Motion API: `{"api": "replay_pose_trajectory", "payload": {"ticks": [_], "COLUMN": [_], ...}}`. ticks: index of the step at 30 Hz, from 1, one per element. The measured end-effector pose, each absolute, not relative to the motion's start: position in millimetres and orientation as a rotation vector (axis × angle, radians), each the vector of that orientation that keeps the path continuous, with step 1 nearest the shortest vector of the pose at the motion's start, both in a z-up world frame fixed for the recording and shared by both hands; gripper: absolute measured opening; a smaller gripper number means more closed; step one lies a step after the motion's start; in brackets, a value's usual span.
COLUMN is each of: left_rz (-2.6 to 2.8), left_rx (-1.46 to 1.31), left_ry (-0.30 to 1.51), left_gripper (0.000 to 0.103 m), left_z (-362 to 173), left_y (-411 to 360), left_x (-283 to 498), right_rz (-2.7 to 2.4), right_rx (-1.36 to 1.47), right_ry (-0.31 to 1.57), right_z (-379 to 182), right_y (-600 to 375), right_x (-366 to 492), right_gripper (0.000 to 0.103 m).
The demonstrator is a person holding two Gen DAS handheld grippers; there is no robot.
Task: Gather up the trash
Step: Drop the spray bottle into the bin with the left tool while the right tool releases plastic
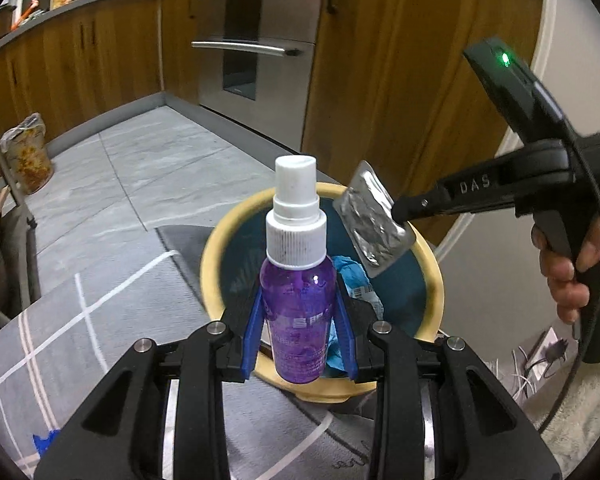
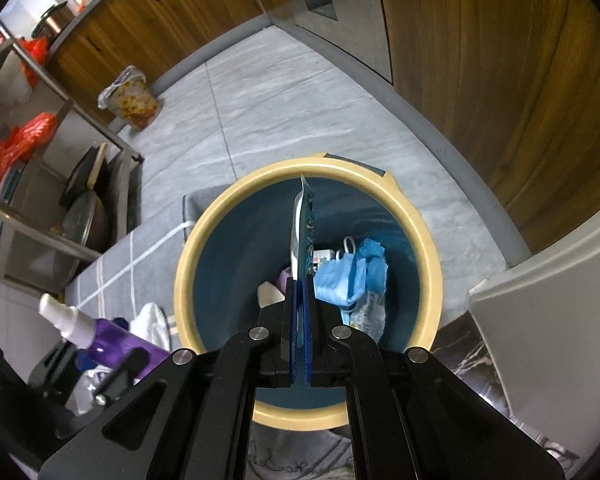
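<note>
Spray bottle (image 1: 298, 300): purple, standing upright, clamped in the left claw (image 1: 300, 332) above the near rim of the bin (image 1: 210, 248).
Blister pack (image 2: 302, 232): foil, being pinched edge-on by the right claw (image 2: 300, 320), hanging over the bin's middle.
Bin: standing on the floor at the rug's (image 1: 100, 320) corner, already holding blue wrappers (image 2: 352, 276).
Risk: the bottle is sitting near the rim; letting go here could bounce it onto the rug.

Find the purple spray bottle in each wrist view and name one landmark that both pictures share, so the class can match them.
Left wrist view: the purple spray bottle stands upright at centre, clamped between the left gripper's blue pads.
Right wrist view: the bottle lies tilted at the lower left edge, white cap up-left.
Shared landmark: the yellow-rimmed bin.
</note>
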State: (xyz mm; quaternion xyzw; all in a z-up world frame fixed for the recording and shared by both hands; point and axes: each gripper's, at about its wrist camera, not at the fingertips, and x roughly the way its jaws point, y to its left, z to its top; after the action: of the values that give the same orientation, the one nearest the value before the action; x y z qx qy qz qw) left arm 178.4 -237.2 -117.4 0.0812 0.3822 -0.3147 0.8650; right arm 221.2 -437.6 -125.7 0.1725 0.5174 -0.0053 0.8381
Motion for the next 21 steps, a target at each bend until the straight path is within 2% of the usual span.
{"api": "replay_pose_trajectory", "payload": {"ticks": [13, 21], "left_rz": [-0.688, -0.7], "left_rx": [0.242, 0.284], "left_ry": [0.886, 0.89], "left_gripper": [0.032, 0.032], "left_z": [-159.4, -167.4], "left_y": [-265.3, -275.7], "left_x": [199.7, 206.0], "right_rz": [-0.093, -0.094], "right_rx": [0.405, 0.427], "right_ry": [1.172, 1.184], "right_z": [-152.3, -163.6], "right_y": [-460.2, -458.6], "right_x": [222.7, 225.1], "right_gripper": [0.003, 0.004]}}
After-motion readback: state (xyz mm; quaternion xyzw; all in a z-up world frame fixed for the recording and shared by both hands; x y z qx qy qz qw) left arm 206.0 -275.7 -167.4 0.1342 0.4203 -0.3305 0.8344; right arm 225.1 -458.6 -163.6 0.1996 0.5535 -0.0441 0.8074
